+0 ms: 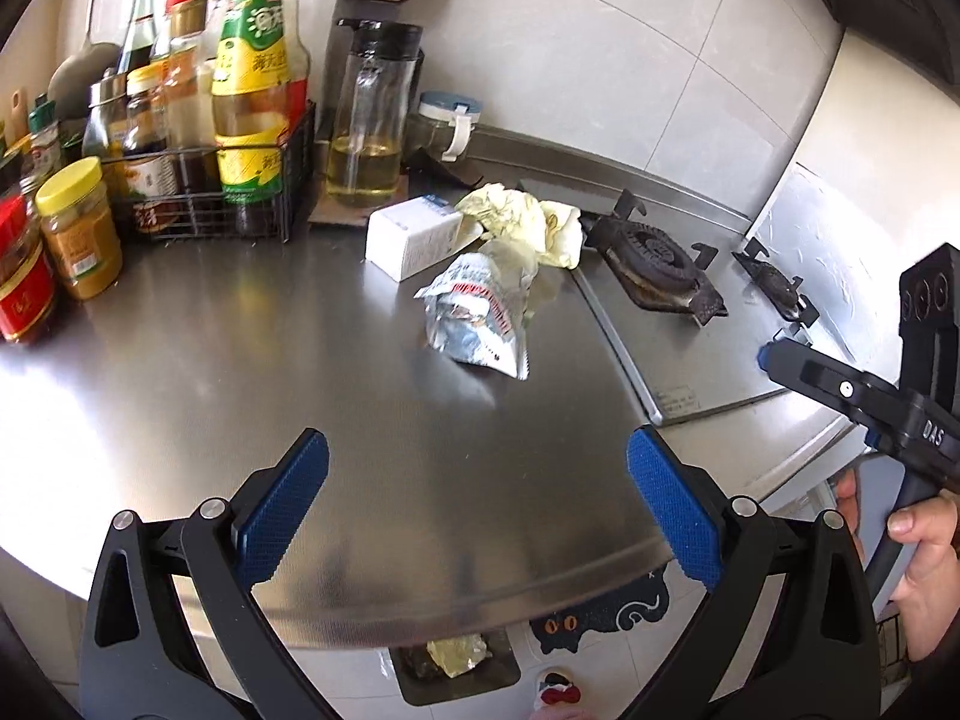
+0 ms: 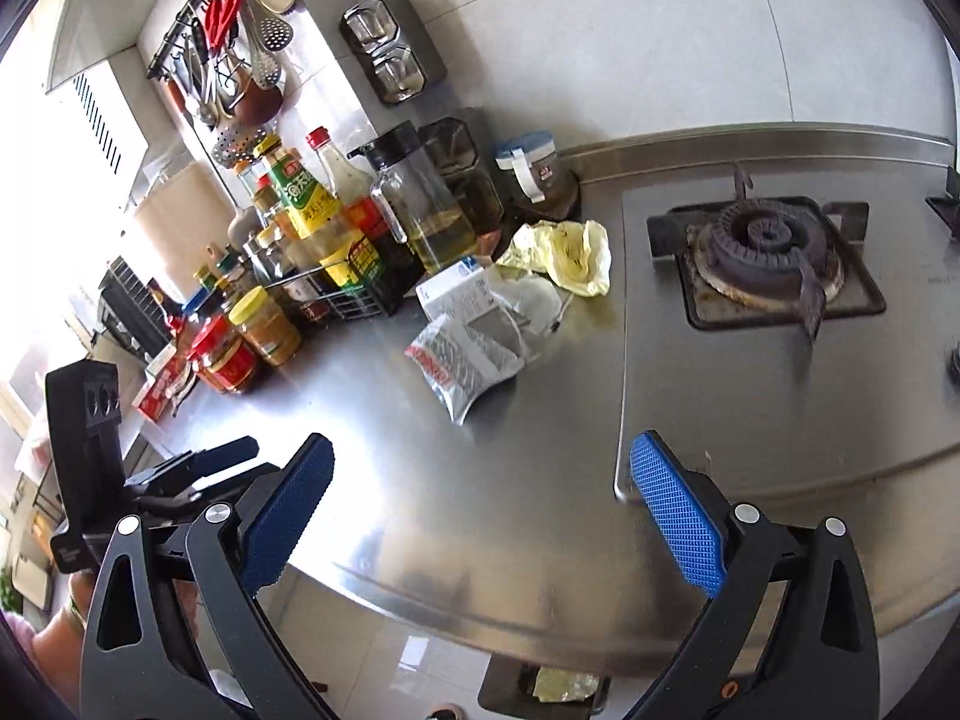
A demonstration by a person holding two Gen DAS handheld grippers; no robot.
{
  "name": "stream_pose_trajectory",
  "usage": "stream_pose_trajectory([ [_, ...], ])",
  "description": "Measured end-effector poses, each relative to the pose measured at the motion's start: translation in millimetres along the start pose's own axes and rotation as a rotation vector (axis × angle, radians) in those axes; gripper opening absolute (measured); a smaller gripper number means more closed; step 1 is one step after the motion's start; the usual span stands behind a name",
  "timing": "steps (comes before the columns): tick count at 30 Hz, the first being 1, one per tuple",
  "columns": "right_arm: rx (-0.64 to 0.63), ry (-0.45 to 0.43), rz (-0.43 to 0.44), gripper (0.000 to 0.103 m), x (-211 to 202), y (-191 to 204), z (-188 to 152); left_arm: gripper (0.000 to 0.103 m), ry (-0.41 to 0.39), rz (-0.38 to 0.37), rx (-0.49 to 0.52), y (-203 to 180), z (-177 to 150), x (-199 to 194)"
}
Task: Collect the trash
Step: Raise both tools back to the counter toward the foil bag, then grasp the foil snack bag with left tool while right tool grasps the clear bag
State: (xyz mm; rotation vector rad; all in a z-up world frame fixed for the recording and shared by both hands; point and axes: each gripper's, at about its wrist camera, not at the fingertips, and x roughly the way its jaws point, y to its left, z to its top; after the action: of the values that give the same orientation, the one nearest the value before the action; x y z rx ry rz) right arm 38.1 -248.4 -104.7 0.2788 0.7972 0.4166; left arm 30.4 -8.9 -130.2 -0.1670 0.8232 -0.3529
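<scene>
A crumpled silver foil pouch [image 1: 480, 315] with red print lies on the steel counter [image 1: 240, 372]. Behind it are a white carton [image 1: 414, 234] and crumpled yellow-white wrappers [image 1: 522, 222]. My left gripper [image 1: 477, 468] is open and empty, hovering near the counter's front edge, short of the pouch. In the right wrist view the pouch [image 2: 465, 363], carton [image 2: 456, 294] and yellow wrapper [image 2: 567, 255] lie ahead. My right gripper [image 2: 480, 468] is open and empty. A bin [image 2: 543, 687] with yellow trash sits on the floor below the counter edge; it also shows in the left wrist view [image 1: 456, 663].
Sauce bottles in a wire rack [image 1: 210, 180], jars [image 1: 78, 228] and an oil dispenser [image 1: 369, 120] crowd the back left. A gas hob with burners [image 1: 654, 258] sits to the right. Utensils hang on the wall [image 2: 234, 42].
</scene>
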Motion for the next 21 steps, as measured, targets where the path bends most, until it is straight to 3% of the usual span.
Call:
stream_pose_trajectory([
  [5,-0.018,0.028,0.01,0.092,40.2,-1.6,43.2,0.094,0.001,-0.084,0.012,-6.4,22.3,31.1],
  [7,-0.035,0.049,-0.01,0.089,59.3,-3.1,54.1,0.088,0.013,-0.097,0.007,-5.3,27.4,45.6],
  [9,-0.058,0.071,-0.033,0.074,79.3,-5.2,62.5,0.081,0.031,-0.101,0.007,-4.3,31.6,60.5],
  [11,-0.084,0.096,-0.04,0.067,100.1,-5.8,67.5,0.076,0.046,-0.101,0.004,-2.2,34.6,73.3],
  [17,-0.133,0.136,-0.051,0.057,149.7,-3.7,71.5,0.063,0.073,-0.101,-0.018,0.7,38.0,99.3],
  [21,-0.161,0.152,-0.093,0.057,171.4,-2.3,75.7,0.062,0.077,-0.098,-0.033,2.2,40.7,108.2],
])
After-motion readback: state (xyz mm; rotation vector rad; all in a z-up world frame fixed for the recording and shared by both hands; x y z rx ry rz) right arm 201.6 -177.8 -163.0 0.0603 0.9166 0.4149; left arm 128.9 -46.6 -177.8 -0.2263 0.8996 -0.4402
